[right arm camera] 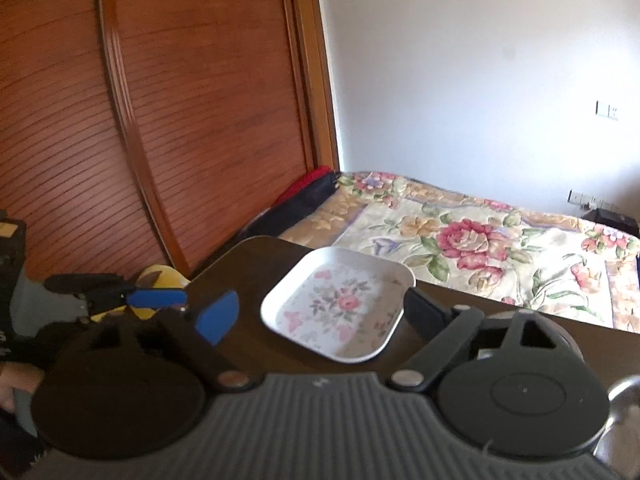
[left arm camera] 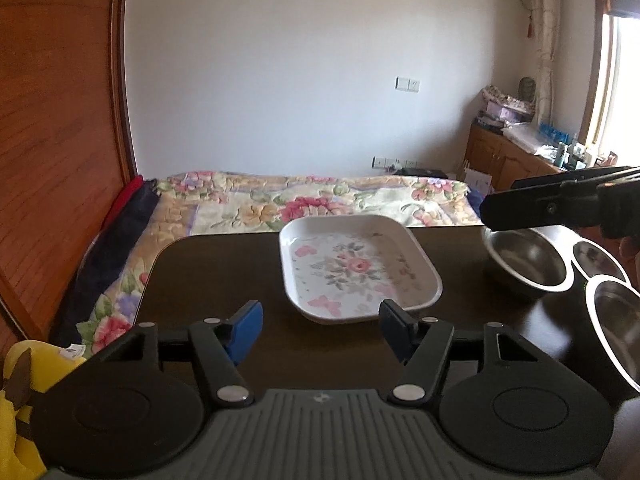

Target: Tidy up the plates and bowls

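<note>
- On the dark brown table (left arm camera: 224, 280), at 12 o'clock from the left gripper (left arm camera: 320, 330): white rounded-rectangular plate with pink flower and butterfly print (left arm camera: 356, 268), flat, empty, shallow raised rim.
- At 2 to 3 o'clock in the left wrist view: three round stainless steel bowls. Nearest-centre steel bowl (left arm camera: 526, 260) looks tilted; whether it rests on the table, cannot tell. Two more, the far steel bowl (left arm camera: 596, 260) and the near steel bowl (left arm camera: 618, 328), sit at the right edge, just beside each other.
- Behind the table: bed with floral quilt (left arm camera: 304, 200), orange-brown slatted wardrobe door (right arm camera: 160, 120) at 10 o'clock, yellow plush toy (left arm camera: 16, 412) at 8 o'clock.
- Left gripper: blue-padded fingers spread wide, holding nothing, above the table just short of the plate's near edge.
- Right gripper (right arm camera: 316, 316): fingers spread wide, empty in its own view; right finger close to the plate's right rim, contact unclear. Seen from the left camera it hangs over the tilted bowl.
- Nothing between the left gripper and the plate.
</note>
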`<state>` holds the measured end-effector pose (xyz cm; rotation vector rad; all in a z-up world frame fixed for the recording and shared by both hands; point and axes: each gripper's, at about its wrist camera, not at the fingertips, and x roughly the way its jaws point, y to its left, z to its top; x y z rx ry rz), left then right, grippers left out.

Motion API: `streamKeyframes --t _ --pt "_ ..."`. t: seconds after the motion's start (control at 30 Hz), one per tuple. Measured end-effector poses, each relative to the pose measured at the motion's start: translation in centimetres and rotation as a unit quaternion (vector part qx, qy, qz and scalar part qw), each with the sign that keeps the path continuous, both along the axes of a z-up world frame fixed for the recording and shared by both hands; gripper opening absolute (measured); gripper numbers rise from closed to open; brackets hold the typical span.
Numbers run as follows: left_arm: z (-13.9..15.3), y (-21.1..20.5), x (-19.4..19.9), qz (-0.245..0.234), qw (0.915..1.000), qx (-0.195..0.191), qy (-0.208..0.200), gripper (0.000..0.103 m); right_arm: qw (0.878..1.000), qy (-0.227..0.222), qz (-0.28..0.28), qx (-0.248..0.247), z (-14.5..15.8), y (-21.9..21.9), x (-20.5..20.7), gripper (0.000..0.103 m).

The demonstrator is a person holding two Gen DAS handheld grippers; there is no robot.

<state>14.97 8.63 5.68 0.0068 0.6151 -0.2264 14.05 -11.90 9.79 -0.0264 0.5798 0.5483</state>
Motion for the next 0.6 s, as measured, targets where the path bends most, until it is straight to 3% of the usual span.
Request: streamKeyframes --t 0.3,0.5,0.6 --pt "-1.5 1.2 5.3 0.005 0.9990 -0.006 0.044 0.074 0.999 0.046 -0.005 -0.015 -0.9 1.6 6.4 0.090" --pt "-2.5 1.4 7.1 0.002 0.9980 -0.011 0.062 0.057 0.996 0.074 -0.026 -0.041 -3.0 2.6 10.3 0.090" --pt "-3.1 1.3 7.5 0.001 0.9977 -0.007 0.067 0.055 0.994 0.087 -0.033 -0.050 -3.8 2.9 11.6 0.090"
